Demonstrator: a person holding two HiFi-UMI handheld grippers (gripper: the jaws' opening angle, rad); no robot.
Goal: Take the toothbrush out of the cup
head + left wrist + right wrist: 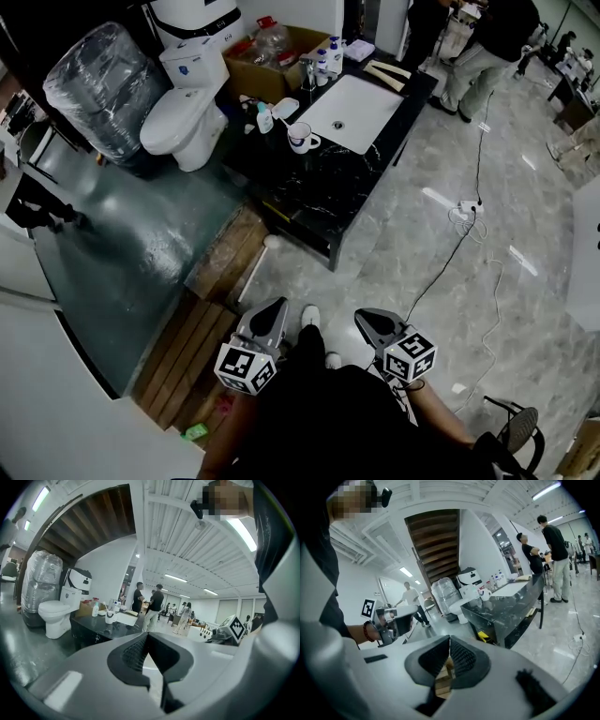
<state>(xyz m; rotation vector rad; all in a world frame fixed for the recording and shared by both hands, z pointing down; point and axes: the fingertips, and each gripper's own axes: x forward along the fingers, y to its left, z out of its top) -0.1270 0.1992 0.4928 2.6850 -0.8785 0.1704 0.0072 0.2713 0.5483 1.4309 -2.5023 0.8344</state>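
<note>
A white cup point(300, 139) with a toothbrush point(287, 125) standing in it sits on the black marble counter point(319, 187), left of the white basin. Both grippers hang close to my body, far from the counter. My left gripper point(273, 310) and my right gripper point(366, 319) are shut with nothing between their pads. The left gripper view shows my left gripper point(146, 635) with its jaw tips touching and the cup point(109, 617) small and distant. From my right gripper point(450, 640), also with its tips together, the cup point(486, 595) is seen far off on the counter.
A white toilet point(183, 112) and a plastic-wrapped bundle point(98, 89) stand left of the counter. A cardboard box point(272, 66) and bottles point(328, 58) crowd its back. Wooden boards point(202, 342) lie on the floor, a cable point(464, 234) trails right, and people point(487, 52) stand beyond.
</note>
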